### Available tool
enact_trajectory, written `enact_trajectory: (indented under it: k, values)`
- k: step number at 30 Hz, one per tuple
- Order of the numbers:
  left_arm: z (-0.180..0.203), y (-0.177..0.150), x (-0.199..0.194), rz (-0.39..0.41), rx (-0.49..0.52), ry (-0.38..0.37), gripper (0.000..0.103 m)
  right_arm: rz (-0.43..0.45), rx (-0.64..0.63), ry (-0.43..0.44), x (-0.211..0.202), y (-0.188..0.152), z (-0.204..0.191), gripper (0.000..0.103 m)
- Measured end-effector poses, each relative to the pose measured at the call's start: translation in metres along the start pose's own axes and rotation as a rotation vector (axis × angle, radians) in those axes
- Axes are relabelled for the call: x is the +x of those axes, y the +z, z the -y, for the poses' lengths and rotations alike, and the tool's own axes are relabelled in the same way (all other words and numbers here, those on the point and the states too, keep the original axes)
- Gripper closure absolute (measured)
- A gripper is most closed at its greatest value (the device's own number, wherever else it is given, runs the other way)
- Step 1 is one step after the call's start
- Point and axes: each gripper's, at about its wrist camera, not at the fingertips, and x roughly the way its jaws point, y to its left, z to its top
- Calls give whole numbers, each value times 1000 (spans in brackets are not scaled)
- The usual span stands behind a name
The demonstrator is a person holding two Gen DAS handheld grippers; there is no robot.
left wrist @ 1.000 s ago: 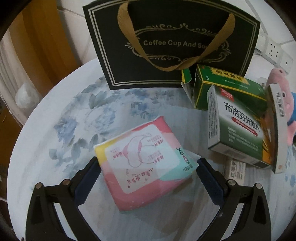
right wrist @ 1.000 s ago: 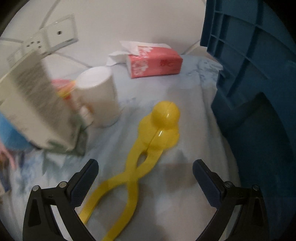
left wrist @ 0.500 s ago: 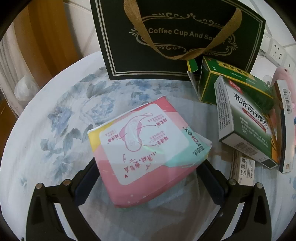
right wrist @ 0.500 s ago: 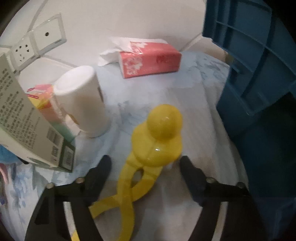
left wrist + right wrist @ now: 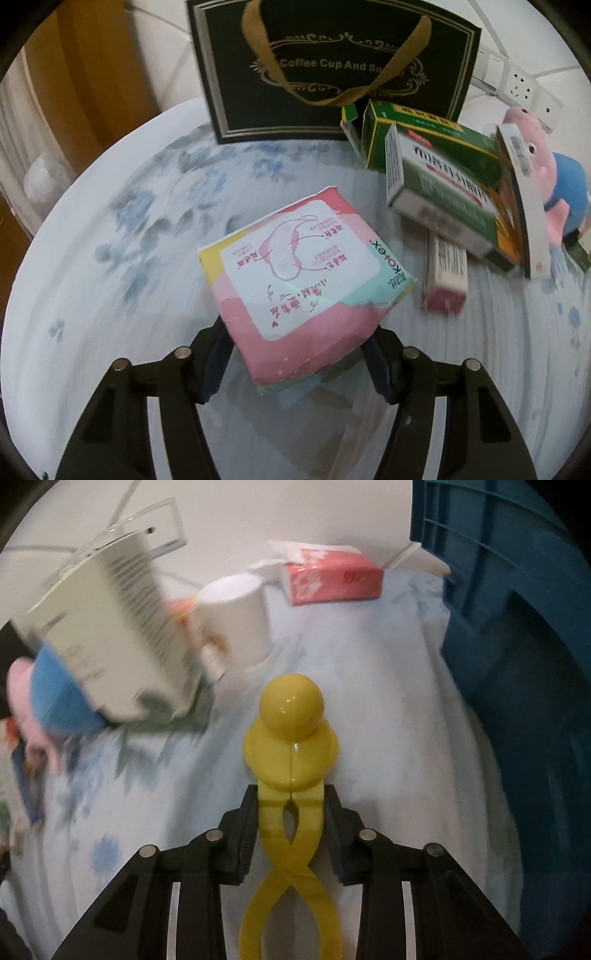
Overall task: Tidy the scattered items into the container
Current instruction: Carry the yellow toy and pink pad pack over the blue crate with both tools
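A pink, white and teal pad pack (image 5: 299,258) lies on the floral cloth in the left wrist view. My left gripper (image 5: 297,338) is closing, and its dark pads press the pack's near end from both sides. In the right wrist view a yellow snowball-maker tong (image 5: 291,731) lies with its ball end pointing away. My right gripper (image 5: 291,808) is shut on its neck, just below the ball. The blue plastic container (image 5: 517,664) stands close by on the right, with its ribbed wall facing me.
A black gift bag (image 5: 332,66) stands at the back, with green medicine boxes (image 5: 436,184), a small red-ended box (image 5: 443,273) and a pink-and-blue plush toy (image 5: 557,177) to its right. A white cup (image 5: 236,620), a red tissue pack (image 5: 332,578) and a tilted box (image 5: 122,638) sit beyond the tong.
Both pairs of jaws have come in from wide open: the left onto the pad pack, the right onto the tong's neck. Both views have shifted, and the pack now sits farther in between the fingers.
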Motion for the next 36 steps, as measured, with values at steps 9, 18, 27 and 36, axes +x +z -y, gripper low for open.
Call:
enact_trajectory:
  k: [9, 18, 27, 36]
  values:
    - [-13, -37, -62, -3, 18, 32, 41, -41, -63, 67, -60, -54, -13, 71]
    - [-17, -54, -155, 33, 44, 37, 41, -26, -172, 151, -153, -89, -28, 70]
    - [-22, -57, -253, 101, 41, 14, 41, 11, -239, 237, -255, -111, -35, 70]
    - [-12, -54, -345, 196, 69, -6, 41, 52, -294, 319, -345, -124, -22, 70]
